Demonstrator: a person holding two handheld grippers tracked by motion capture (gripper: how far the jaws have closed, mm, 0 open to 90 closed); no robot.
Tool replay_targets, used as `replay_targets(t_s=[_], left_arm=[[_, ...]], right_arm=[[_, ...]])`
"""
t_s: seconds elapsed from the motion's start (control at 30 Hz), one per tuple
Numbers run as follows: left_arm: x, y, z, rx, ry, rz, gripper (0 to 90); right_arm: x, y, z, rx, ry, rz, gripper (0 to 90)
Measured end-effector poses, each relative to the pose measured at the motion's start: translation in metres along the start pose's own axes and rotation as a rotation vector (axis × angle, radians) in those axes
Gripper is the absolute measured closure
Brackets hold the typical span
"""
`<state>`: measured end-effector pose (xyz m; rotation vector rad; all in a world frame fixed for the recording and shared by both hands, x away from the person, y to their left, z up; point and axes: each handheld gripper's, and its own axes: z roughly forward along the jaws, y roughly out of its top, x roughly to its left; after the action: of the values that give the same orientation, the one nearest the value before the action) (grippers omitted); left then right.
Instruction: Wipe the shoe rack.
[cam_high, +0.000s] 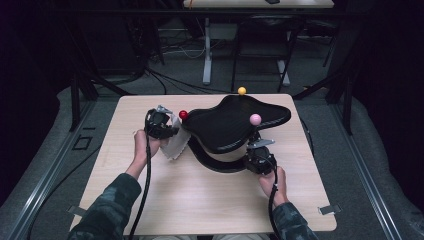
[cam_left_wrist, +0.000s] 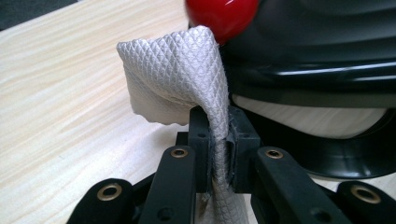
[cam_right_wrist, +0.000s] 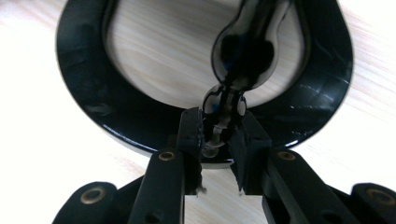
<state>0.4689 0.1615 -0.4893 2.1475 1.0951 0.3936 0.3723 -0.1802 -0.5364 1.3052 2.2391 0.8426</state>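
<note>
Grey cloth, three balls

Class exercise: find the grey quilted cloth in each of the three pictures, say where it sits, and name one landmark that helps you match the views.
High view: the cloth lies left of centre, beside the black stand, under the left gripper.
Left gripper view: it fills the centre, pinched between the jaws.
Right gripper view: not in it.
Shared landmark: the black stand's curved base, on the table in all three.
</note>
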Motion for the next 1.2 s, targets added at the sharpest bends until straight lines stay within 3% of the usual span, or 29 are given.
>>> replay_targets(t_s=[0.1, 0.2, 0.27, 0.3, 0.73, 1.03, 1.2], left_arm=[[-0.001, 0.000, 0.003, -0.016, -0.004, -0.001, 82.5], [-0.002, -0.001, 0.006, -0.032, 0.010, 0.008, 82.5], [-0.003, -0.004, 0.009, -0.046, 0.015, 0.013, 82.5], [-0.003, -0.006, 0.011, -0.046, 0.012, 0.004, 82.5], [-0.001, -0.025, 0.041, 0.009, 0.013, -0.057, 82.5], [-0.001, -0.021, 0.028, -0.042, 0.031, -0.048, 82.5], [-0.001, -0.024, 0.026, -0.042, 0.018, -0.061, 82.4]], right_arm=[[0.000, 0.000, -0.002, -0.034, 0.001, -0.016, 73.3], [0.001, 0.000, -0.004, -0.046, -0.019, -0.001, 73.7], [-0.001, 0.000, -0.003, -0.056, 0.023, 0.003, 73.9], [0.000, 0.000, -0.004, -0.050, -0.004, -0.002, 73.9], [0.001, 0.000, -0.002, -0.041, -0.014, -0.010, 74.2], [0.006, 0.000, -0.001, -0.047, 0.004, -0.022, 74.5], [0.009, 0.000, 0.000, -0.048, 0.024, -0.015, 74.5]])
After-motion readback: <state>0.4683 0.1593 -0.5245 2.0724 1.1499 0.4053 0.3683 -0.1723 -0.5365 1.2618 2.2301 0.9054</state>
